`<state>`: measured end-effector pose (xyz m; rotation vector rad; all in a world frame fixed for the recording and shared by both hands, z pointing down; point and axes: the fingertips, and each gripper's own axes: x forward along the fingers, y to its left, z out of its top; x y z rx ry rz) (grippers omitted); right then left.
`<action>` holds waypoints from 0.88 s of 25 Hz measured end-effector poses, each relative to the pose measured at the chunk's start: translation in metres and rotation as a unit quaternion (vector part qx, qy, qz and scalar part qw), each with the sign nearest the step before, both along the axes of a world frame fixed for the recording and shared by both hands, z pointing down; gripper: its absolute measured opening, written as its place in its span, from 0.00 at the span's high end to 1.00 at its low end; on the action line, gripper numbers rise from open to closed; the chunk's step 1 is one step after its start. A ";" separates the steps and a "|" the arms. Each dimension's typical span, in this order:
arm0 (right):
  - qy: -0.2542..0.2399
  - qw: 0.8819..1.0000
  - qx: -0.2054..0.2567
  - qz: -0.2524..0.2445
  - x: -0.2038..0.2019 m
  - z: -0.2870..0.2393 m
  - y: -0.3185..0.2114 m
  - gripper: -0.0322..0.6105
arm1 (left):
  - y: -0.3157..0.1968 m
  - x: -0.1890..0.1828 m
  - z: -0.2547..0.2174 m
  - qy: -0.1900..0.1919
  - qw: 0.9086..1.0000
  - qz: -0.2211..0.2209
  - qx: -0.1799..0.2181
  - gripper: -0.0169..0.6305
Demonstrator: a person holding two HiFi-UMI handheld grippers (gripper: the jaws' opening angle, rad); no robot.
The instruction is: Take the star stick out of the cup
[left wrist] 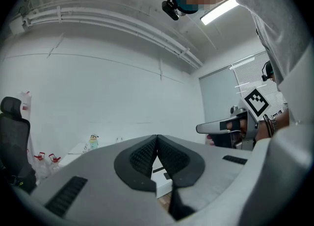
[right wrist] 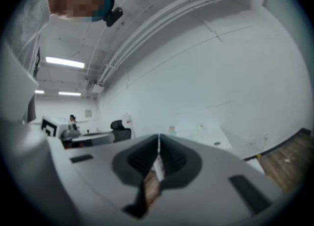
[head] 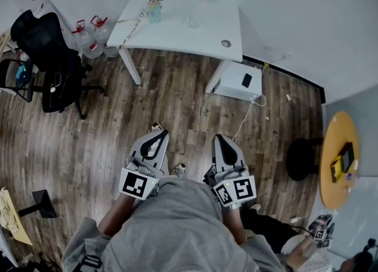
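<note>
left gripper (head: 156,133): jaws pressed together, empty, held low by the body
right gripper (head: 220,138): jaws also together, empty, beside the left
white table (head: 177,33): well apart, ahead across the wood floor
teal container (head: 155,10): on the table's far-left part, likely the cup; star stick too small to tell
step tip: walk up first, spread one gripper's jaws, steady the cup, pull the stick straight up

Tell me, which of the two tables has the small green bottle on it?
The white rectangular table straight ahead; the bottle stands near its left end. The round yellow table at right has no such bottle.
</note>
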<state>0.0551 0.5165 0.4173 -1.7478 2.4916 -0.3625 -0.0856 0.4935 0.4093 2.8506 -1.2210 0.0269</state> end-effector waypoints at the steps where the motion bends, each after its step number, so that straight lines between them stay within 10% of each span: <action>1: 0.000 1.000 0.000 0.004 0.001 0.000 -0.003 0.89 | -0.004 0.002 0.001 0.000 1.000 0.005 0.000 0.92; 22: 0.000 0.997 -0.042 0.058 0.008 0.016 -0.171 0.89 | -0.191 0.018 0.008 0.010 0.998 0.059 -0.013 0.92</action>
